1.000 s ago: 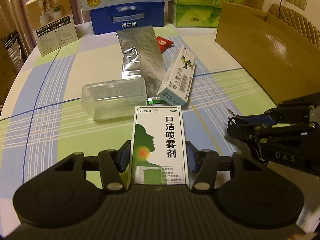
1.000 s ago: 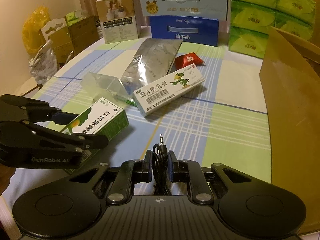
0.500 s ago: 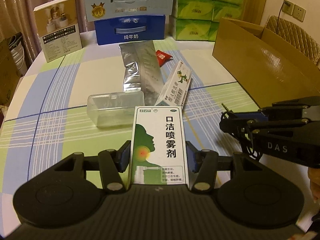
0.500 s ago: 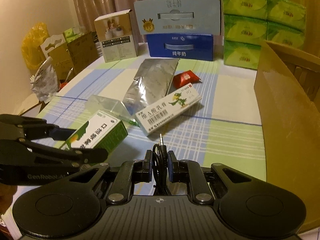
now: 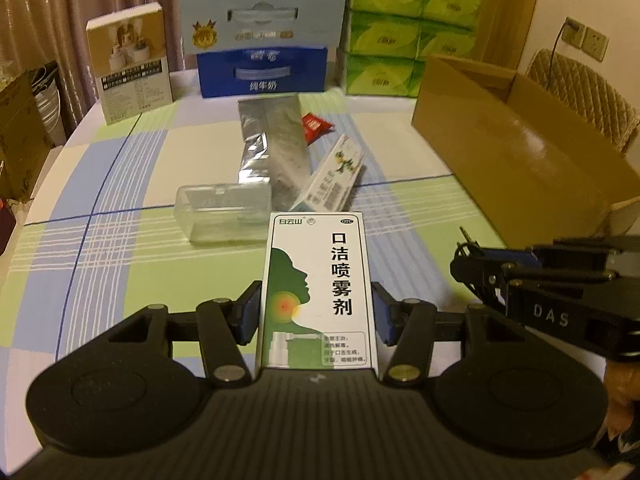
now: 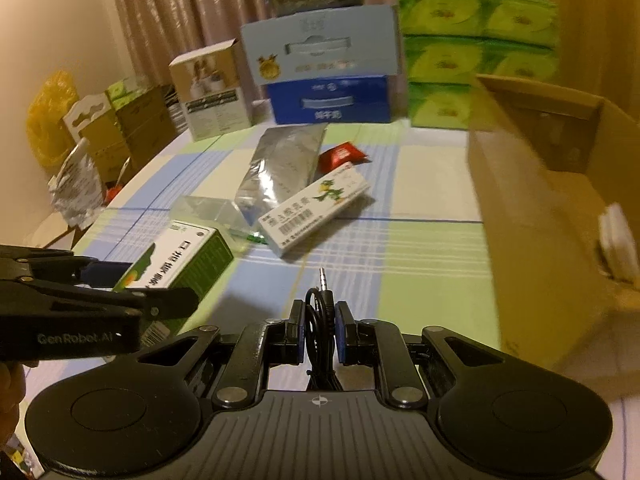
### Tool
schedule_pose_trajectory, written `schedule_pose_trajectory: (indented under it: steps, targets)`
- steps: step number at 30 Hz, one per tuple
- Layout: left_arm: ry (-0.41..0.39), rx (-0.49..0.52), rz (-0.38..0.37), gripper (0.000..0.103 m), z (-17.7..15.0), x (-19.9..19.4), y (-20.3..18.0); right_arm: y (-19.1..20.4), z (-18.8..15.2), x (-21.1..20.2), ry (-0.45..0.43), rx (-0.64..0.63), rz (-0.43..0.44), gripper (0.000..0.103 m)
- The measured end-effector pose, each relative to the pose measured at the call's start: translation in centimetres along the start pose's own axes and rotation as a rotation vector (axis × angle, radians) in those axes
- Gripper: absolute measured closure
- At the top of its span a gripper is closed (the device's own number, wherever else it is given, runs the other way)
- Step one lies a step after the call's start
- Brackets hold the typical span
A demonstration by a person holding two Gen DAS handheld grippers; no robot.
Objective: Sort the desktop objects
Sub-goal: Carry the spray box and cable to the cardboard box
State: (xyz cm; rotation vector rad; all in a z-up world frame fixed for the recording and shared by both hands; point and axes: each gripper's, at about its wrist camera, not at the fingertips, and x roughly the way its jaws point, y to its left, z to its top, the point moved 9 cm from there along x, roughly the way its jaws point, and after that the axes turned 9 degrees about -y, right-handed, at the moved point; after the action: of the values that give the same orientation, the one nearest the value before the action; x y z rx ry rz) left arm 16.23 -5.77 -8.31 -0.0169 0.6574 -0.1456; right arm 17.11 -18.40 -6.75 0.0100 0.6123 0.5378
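Note:
My left gripper (image 5: 316,312) is shut on a white and green spray box (image 5: 318,284), held above the checked tablecloth; the same box (image 6: 176,256) shows at the left of the right wrist view. My right gripper (image 6: 320,328) is shut on a coiled black audio cable (image 6: 322,312) whose jack plug points forward. From the left wrist view that gripper (image 5: 480,264) hangs at the right. On the table lie a clear plastic case (image 5: 224,212), a silver foil bag (image 5: 276,148), a red sachet (image 5: 316,126) and a white ointment box (image 6: 316,208).
An open cardboard box (image 6: 532,184) stands at the right of the table. At the back are blue milk cartons (image 5: 262,68), green tissue packs (image 5: 404,36) and a tan product box (image 5: 130,64). Bags and cartons (image 6: 100,132) sit beyond the table's left edge.
Both grippers have risen and drawn back with their loads, so the table items look smaller and farther. The cardboard box's open inside now shows in the right wrist view.

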Motion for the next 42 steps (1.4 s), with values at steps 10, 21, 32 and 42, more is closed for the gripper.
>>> schedule_pose_trajectory:
  steps: [10,21,32,42]
  targets:
    - [-0.030,-0.022,-0.017,0.053,0.2,-4.1,-3.1,-0.5,2.2,-5.4,-0.080,0.025,-0.003,0.092]
    - [-0.112,0.057,-0.065,0.053,5.0,-7.0,-8.5,-3.5,8.0,-12.0,-0.192,0.048,-0.039,0.092]
    - [-0.137,0.093,-0.196,0.053,10.2,-4.9,-18.5,-14.1,12.0,-15.9,-0.219,0.105,-0.158,0.092]
    - [-0.111,0.114,-0.263,0.053,12.2,-0.6,-24.7,-20.4,12.0,-15.3,-0.202,0.164,-0.199,0.092]
